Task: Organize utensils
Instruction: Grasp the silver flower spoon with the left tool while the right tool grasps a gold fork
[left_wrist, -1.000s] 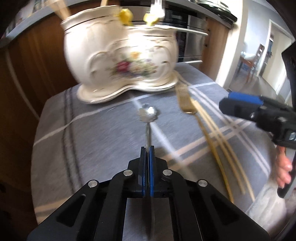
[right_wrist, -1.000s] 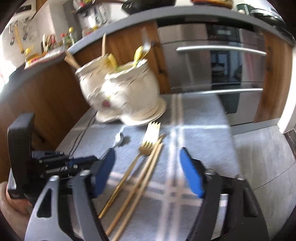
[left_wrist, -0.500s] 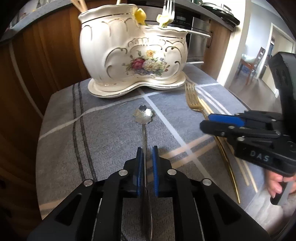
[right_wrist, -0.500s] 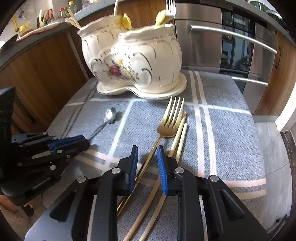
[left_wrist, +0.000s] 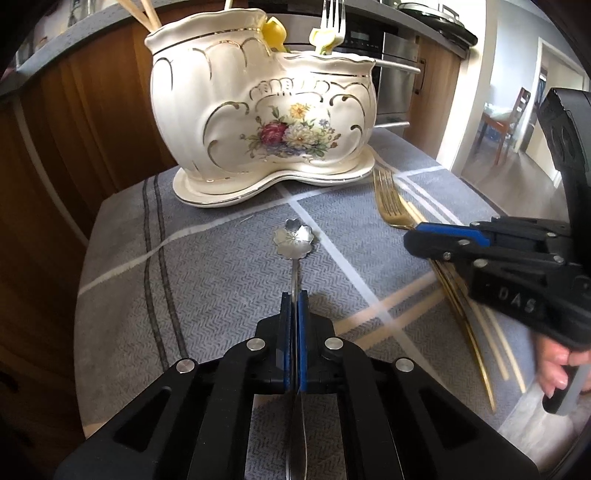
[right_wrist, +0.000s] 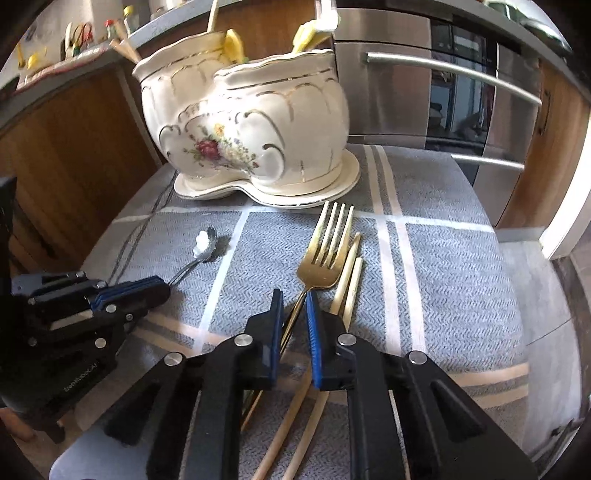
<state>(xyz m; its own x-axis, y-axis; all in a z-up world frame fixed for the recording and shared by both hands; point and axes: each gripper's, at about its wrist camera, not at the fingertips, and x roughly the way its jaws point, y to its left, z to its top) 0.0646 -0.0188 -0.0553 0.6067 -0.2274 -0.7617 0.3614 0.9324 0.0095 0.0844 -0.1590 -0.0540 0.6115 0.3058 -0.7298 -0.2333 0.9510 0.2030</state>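
Note:
My left gripper (left_wrist: 294, 295) is shut on the handle of a silver spoon with a flower-shaped bowl (left_wrist: 294, 240); the spoon lies on the grey cloth. It also shows in the right wrist view (right_wrist: 204, 245), with the left gripper (right_wrist: 162, 290) at its handle. My right gripper (right_wrist: 294, 295) is low over the cloth, its jaws narrowly apart around the handle of a gold fork (right_wrist: 327, 251), not clamped. Two pale chopsticks (right_wrist: 349, 280) lie just right of the fork. A cream floral ceramic utensil holder (left_wrist: 266, 110) stands behind on its saucer.
The holder (right_wrist: 251, 122) has a fork, yellow-handled items and wooden sticks in it. The grey striped cloth (left_wrist: 221, 280) covers a small table. Wooden cabinets stand left and a steel oven (right_wrist: 461, 92) behind. The table edge drops off at the right.
My left gripper has closed again on the spoon handle after loosening. My right gripper came down from wide open and narrowed around the gold fork handle.

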